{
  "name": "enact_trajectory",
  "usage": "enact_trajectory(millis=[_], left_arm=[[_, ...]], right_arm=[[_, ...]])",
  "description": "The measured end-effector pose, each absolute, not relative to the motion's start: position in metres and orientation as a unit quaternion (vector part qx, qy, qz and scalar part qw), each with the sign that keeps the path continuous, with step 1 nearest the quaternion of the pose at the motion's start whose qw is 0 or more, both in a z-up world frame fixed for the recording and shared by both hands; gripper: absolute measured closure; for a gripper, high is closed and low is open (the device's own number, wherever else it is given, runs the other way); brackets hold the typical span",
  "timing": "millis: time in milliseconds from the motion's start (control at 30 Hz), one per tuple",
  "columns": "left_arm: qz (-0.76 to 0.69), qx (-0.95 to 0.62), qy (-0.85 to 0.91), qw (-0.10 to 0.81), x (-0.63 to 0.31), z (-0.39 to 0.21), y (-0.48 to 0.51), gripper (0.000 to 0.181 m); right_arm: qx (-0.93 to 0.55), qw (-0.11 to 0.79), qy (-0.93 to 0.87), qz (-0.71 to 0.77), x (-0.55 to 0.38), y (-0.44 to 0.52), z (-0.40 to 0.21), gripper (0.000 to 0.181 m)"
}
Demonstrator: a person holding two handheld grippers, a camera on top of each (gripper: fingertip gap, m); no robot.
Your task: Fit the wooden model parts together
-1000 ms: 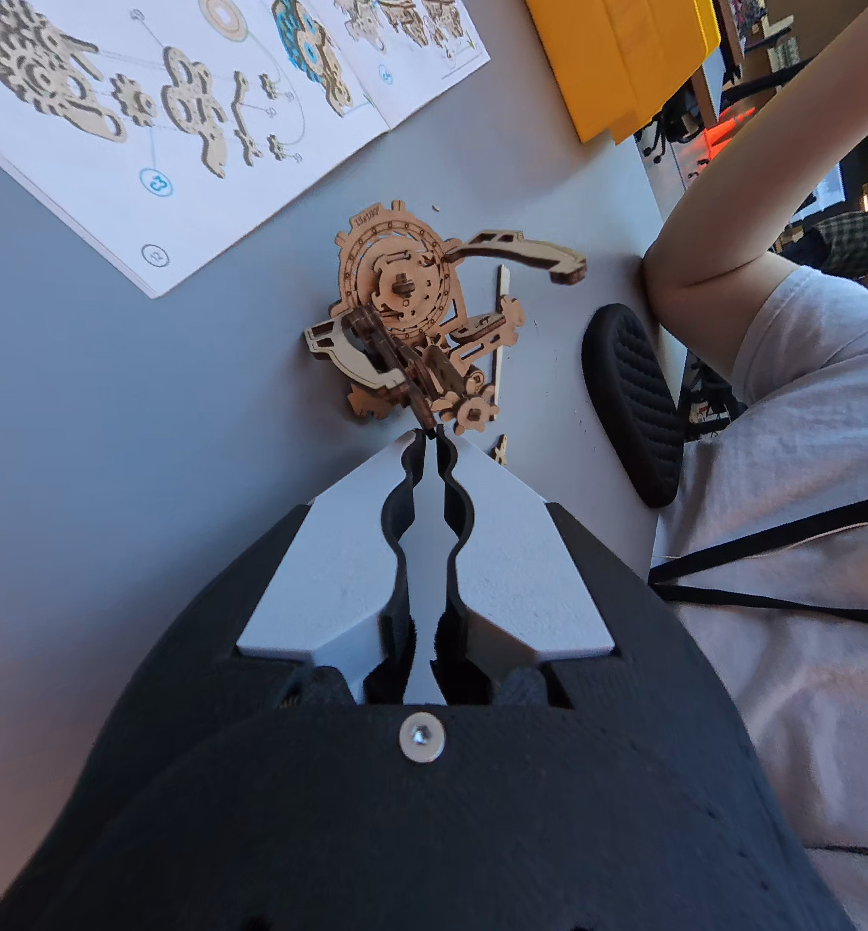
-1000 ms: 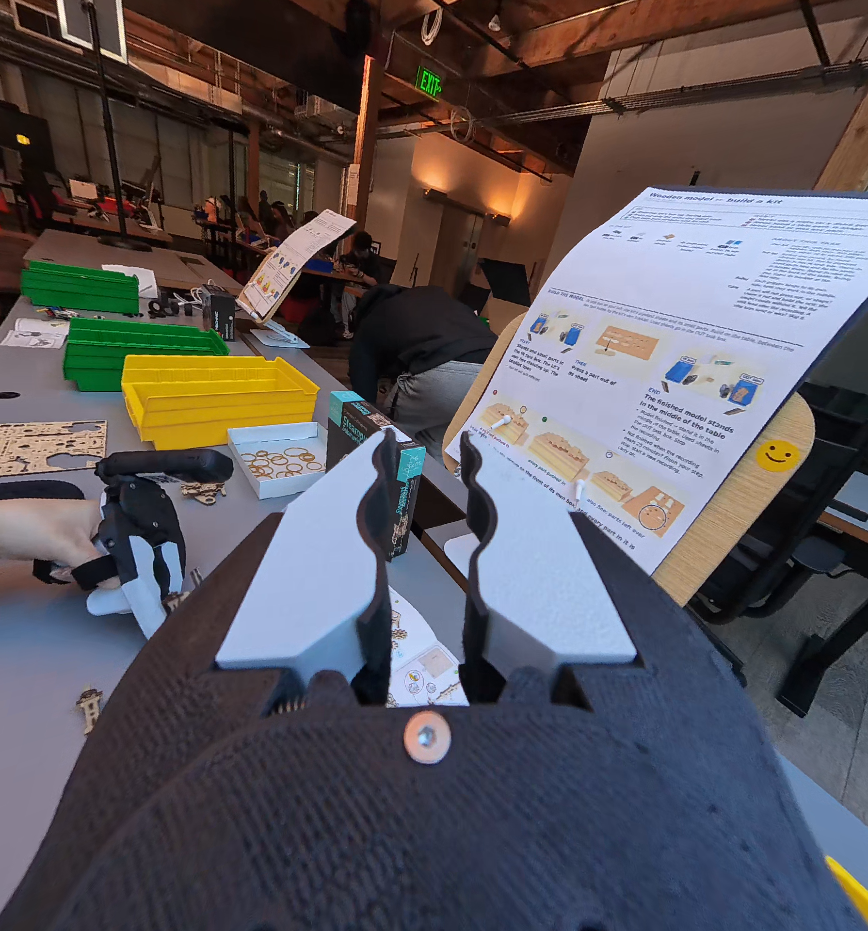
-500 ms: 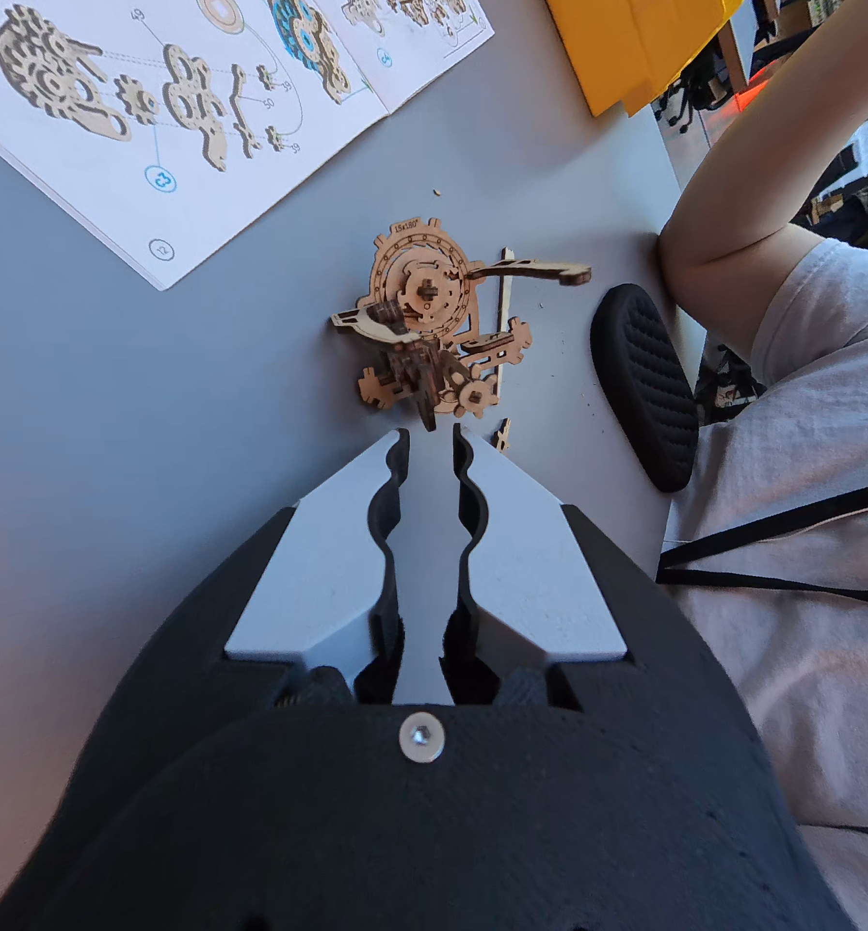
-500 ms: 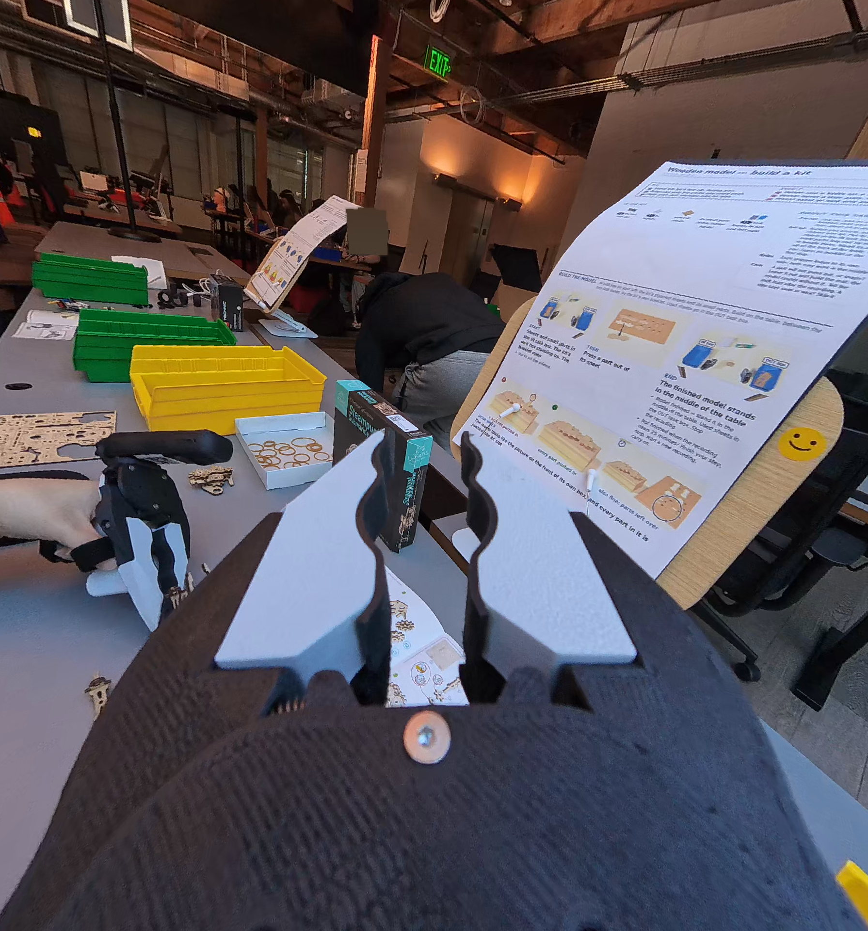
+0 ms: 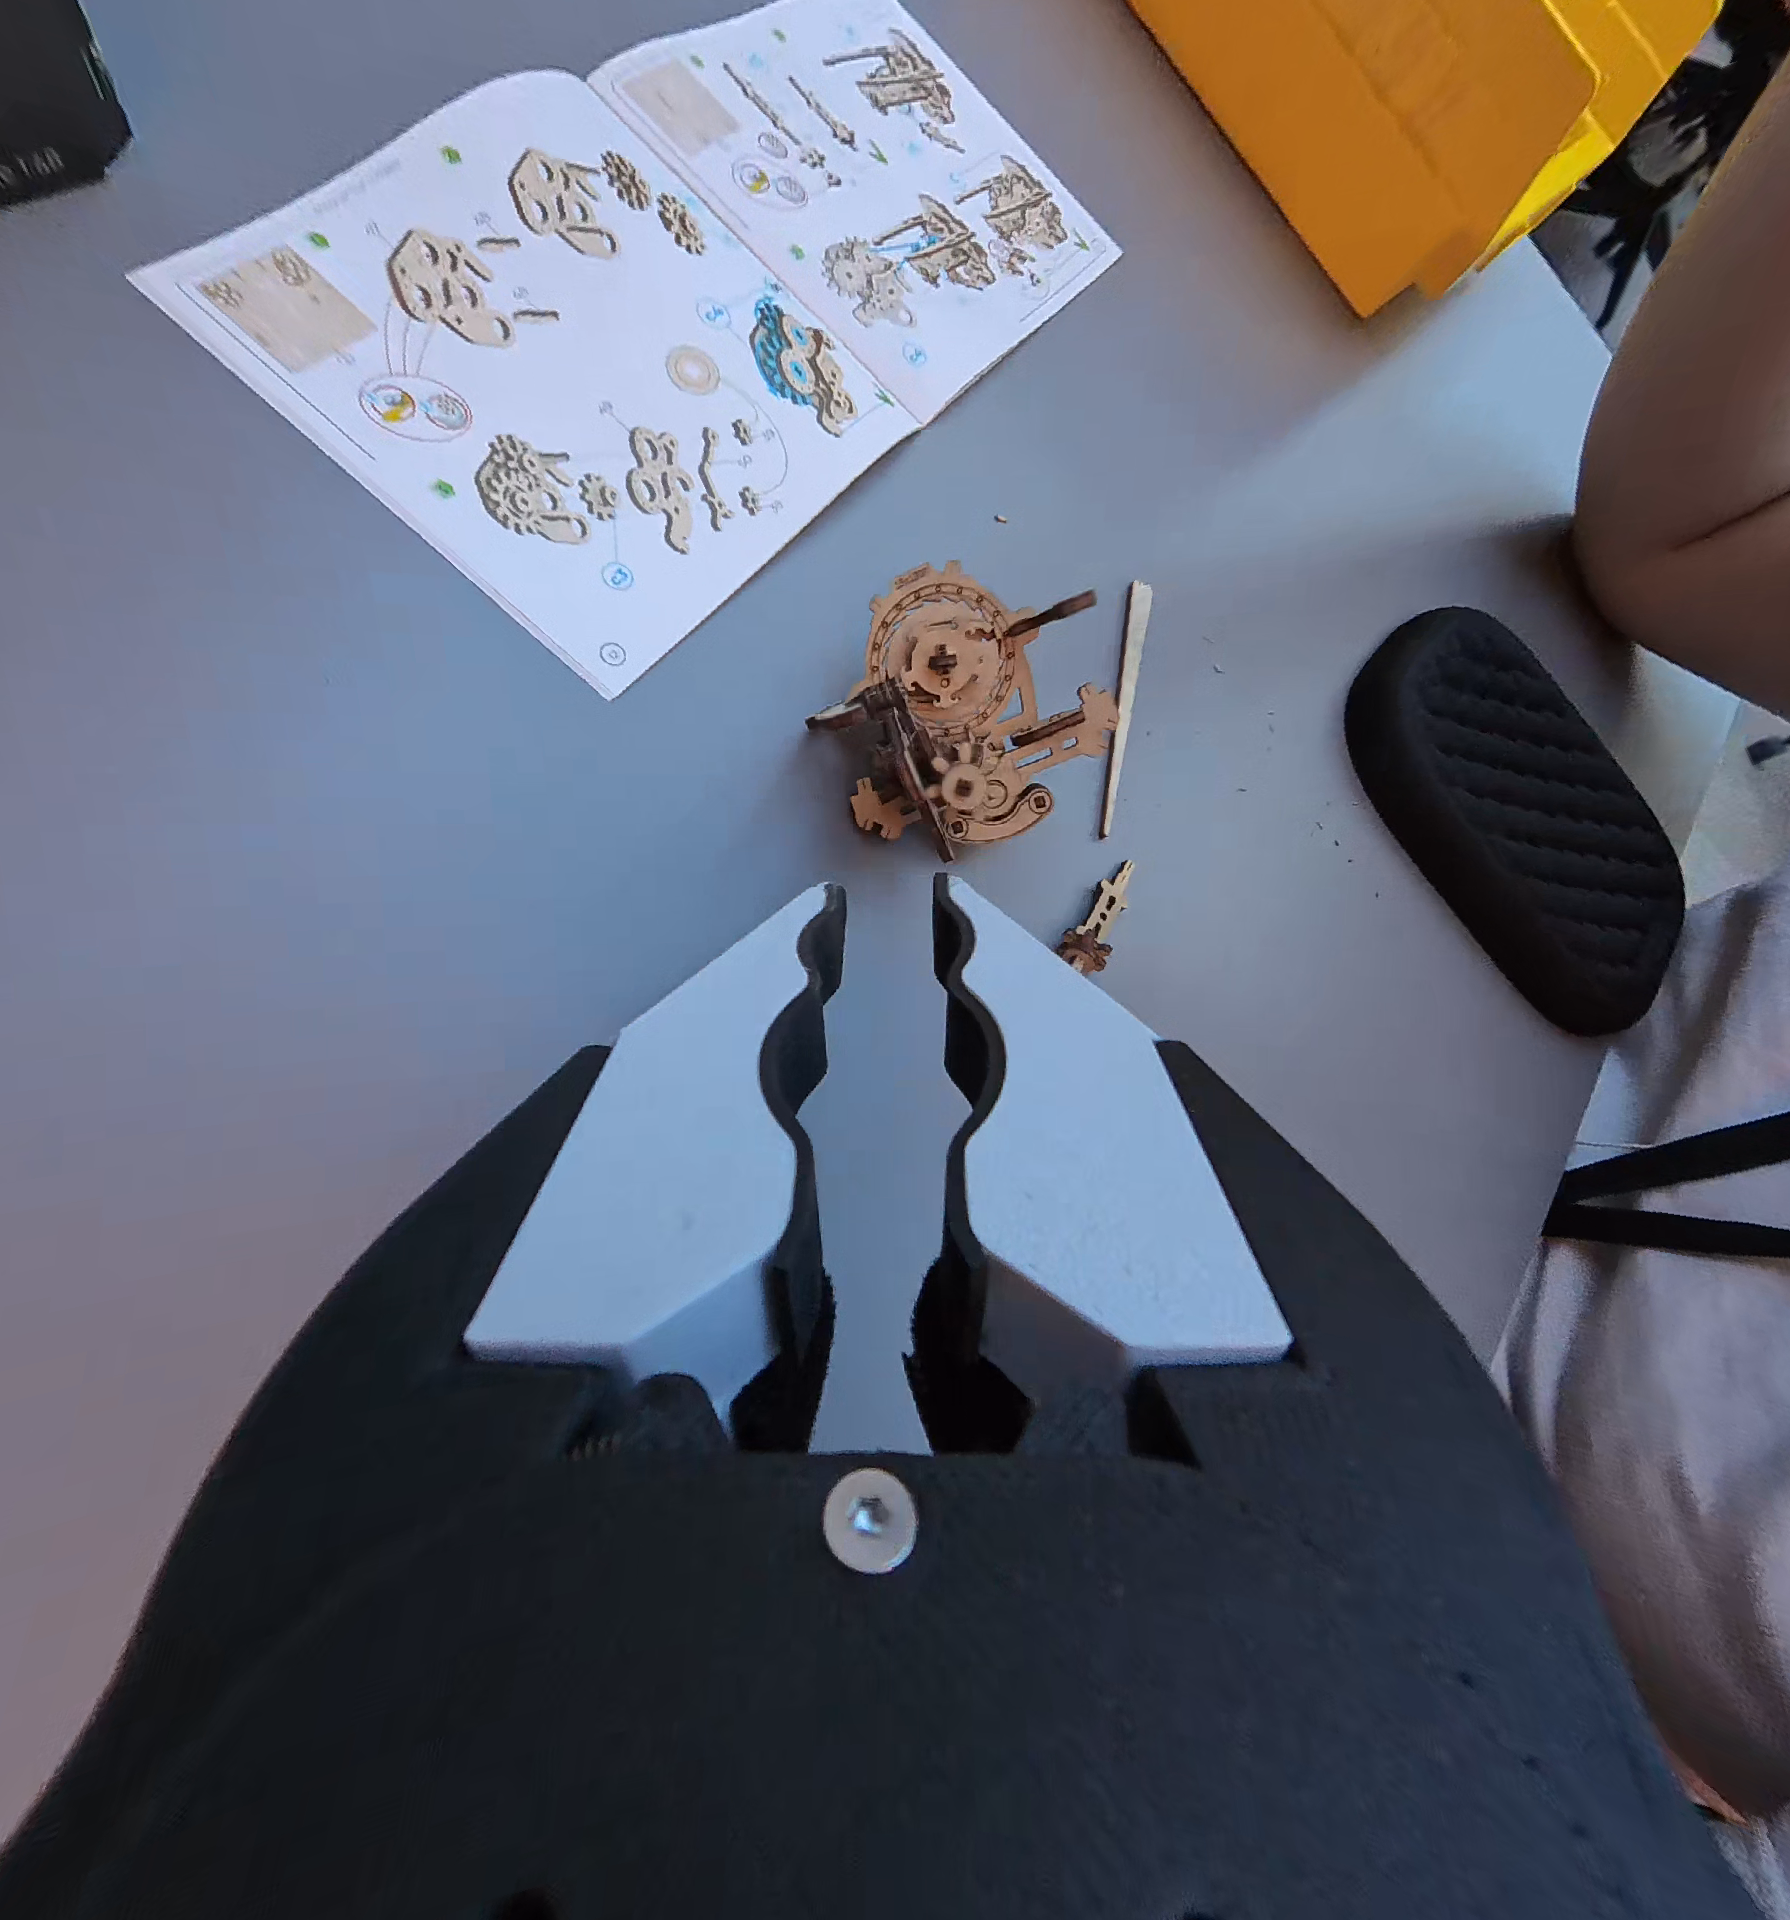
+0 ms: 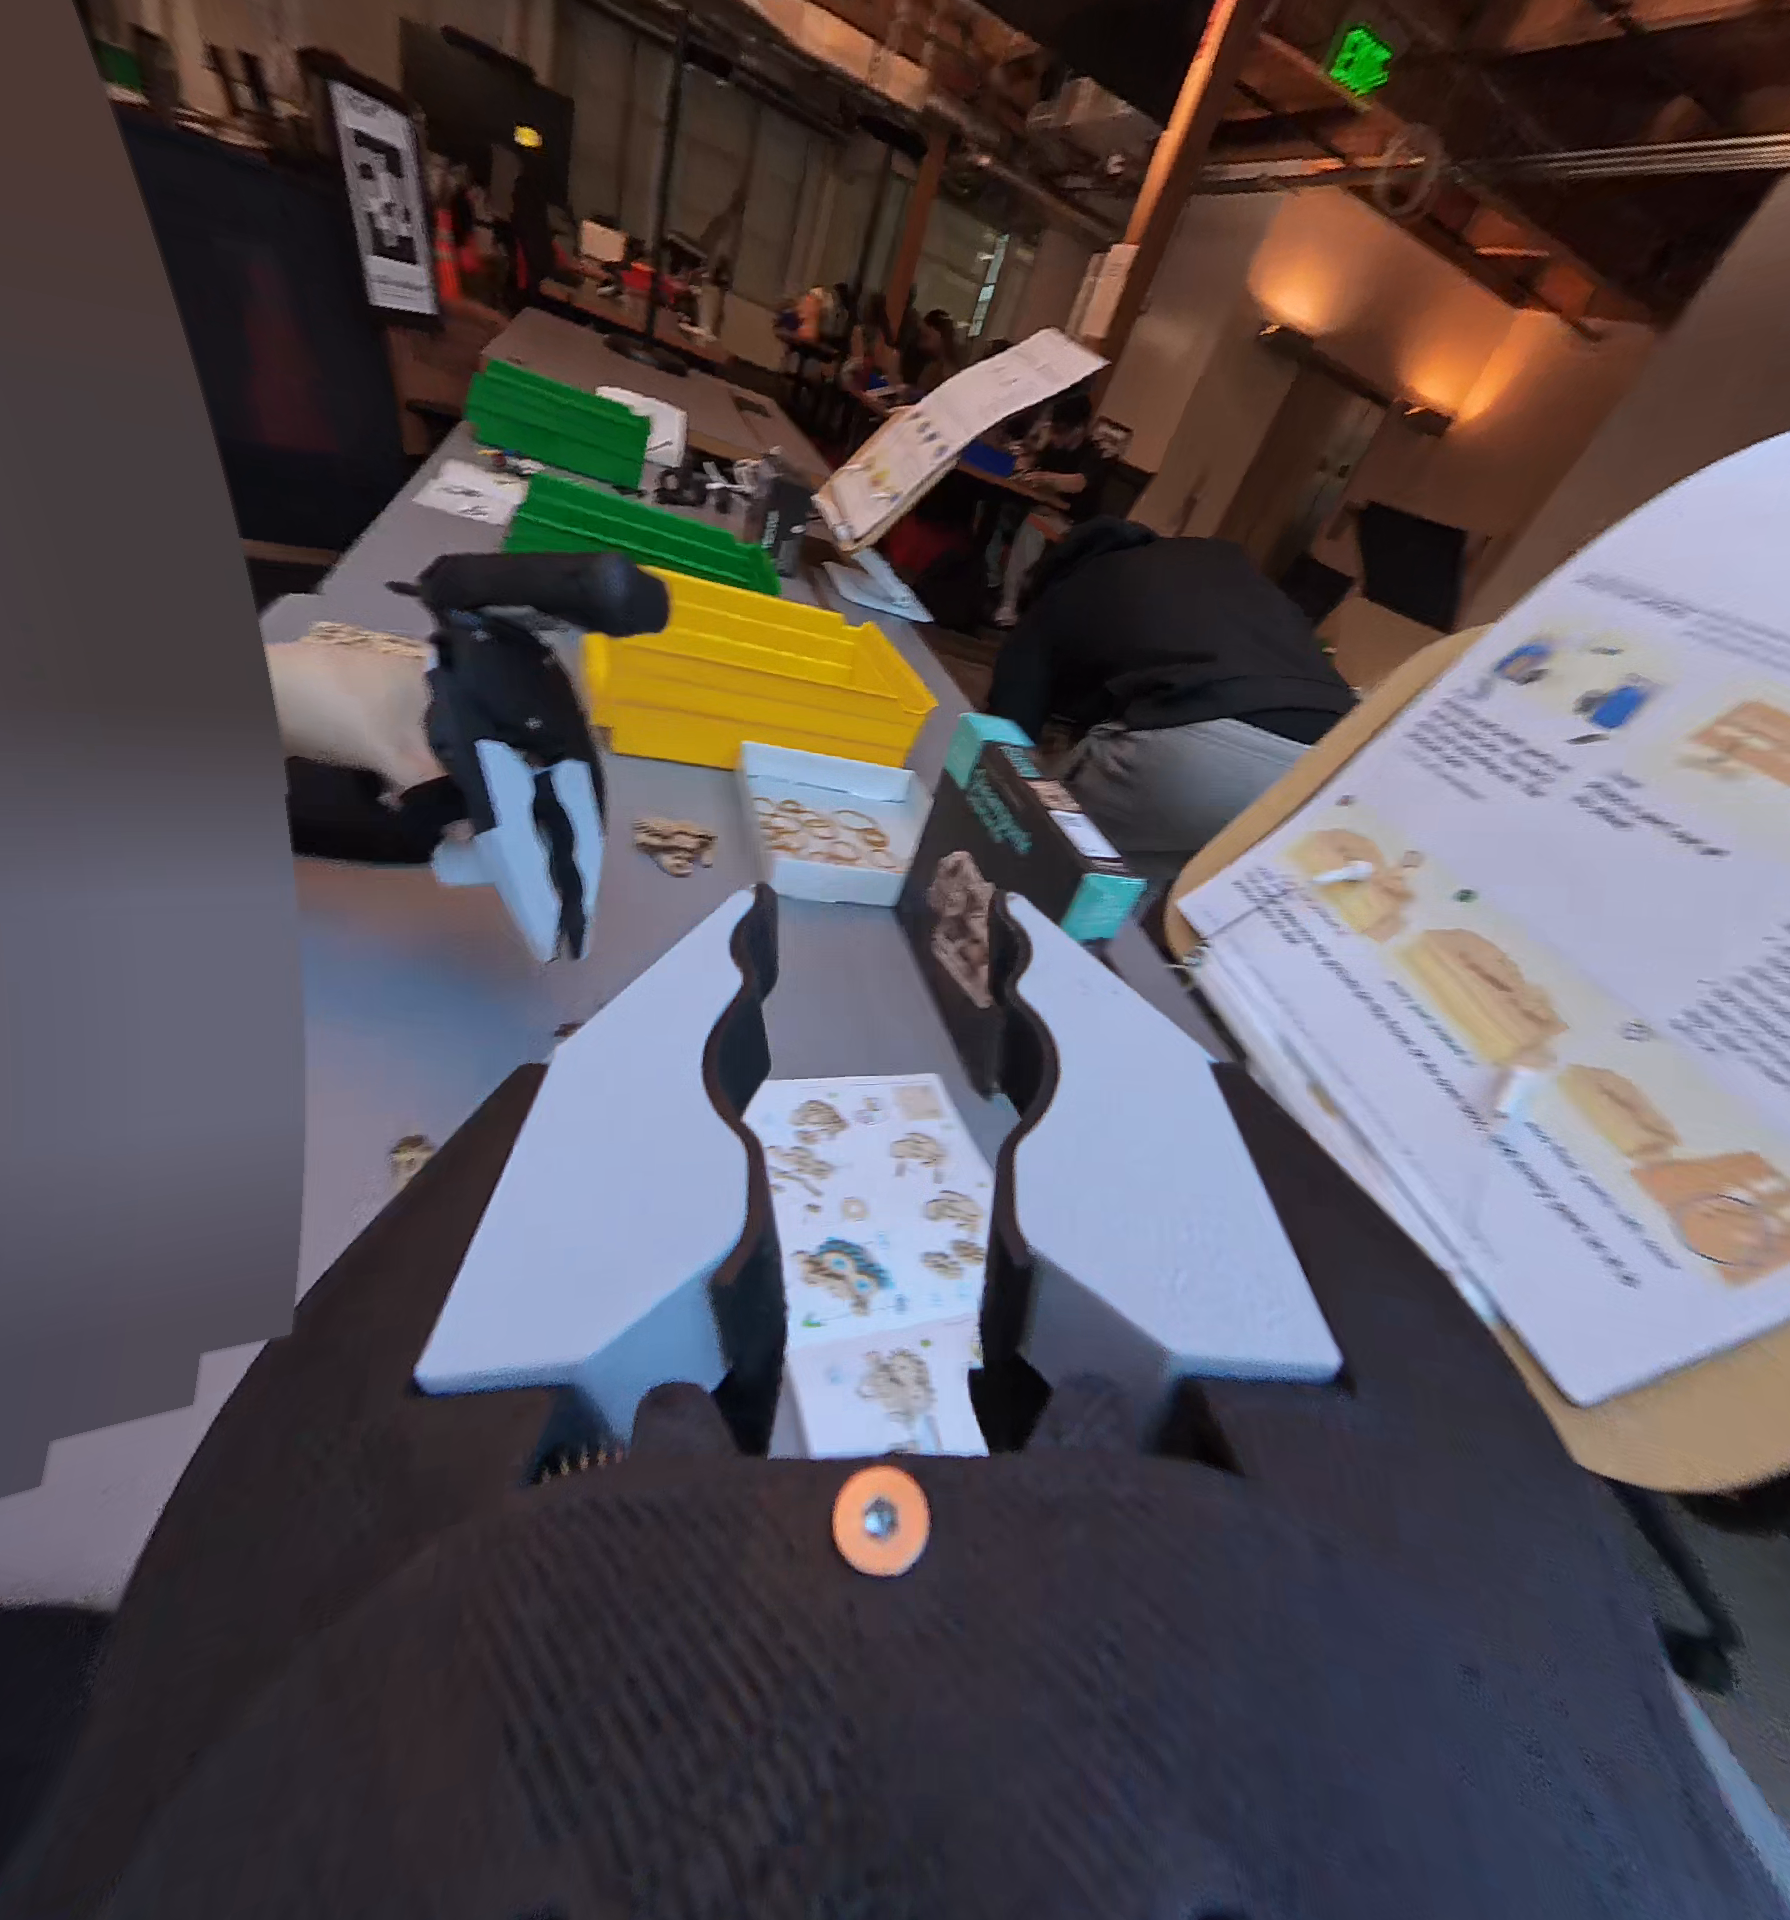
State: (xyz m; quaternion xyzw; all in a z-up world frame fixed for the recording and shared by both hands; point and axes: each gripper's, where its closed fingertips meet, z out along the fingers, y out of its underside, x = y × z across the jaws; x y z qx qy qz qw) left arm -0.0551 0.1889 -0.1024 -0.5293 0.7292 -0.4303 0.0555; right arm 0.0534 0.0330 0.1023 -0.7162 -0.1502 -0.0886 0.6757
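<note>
A partly built wooden gear model (image 5: 938, 717) lies on the grey table (image 5: 247, 831). A thin wooden stick (image 5: 1125, 707) lies to its right and a small wooden pin part (image 5: 1099, 920) lies nearer. My left gripper (image 5: 886, 894) is open and empty, raised above the table just short of the model. It also shows in the right wrist view (image 6: 538, 831), held by a hand. My right gripper (image 6: 875, 909) is open and empty above the open instruction booklet (image 6: 870, 1226).
The booklet (image 5: 600, 343) lies open beyond the model. A yellow bin (image 5: 1390, 125), a black pad (image 5: 1514, 821) and a person's arm (image 5: 1722, 416) are to the right. Yellow bins (image 6: 756, 675), green bins (image 6: 631, 520), a white tray of rings (image 6: 829, 831), a dark box (image 6: 1016, 862) and a propped sheet (image 6: 1597, 935). The tips of one gripper are about 30 cm away from the tips of the other.
My left gripper let go of the model, opened and pulled back and up. My right gripper tilted down toward the table and opened wider.
</note>
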Motion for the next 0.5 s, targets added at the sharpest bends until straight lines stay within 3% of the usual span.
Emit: enact_trajectory(millis=[133,300,500], left_arm=[[-0.441,-0.500,0.740,0.089,-0.068,-0.084,0.181,0.165],[-0.458,-0.466,0.752,0.090,-0.082,-0.099,0.163,0.164],[-0.444,-0.387,0.801,0.110,-0.087,-0.123,0.137,0.157]], right_arm=[[-0.762,0.617,-0.191,0.040,-0.003,0.047,0.027,0.143],[-0.837,0.517,-0.164,0.073,-0.048,0.065,-0.092,0.157],[-0.856,0.478,-0.193,0.037,-0.073,0.081,-0.134,0.158]])
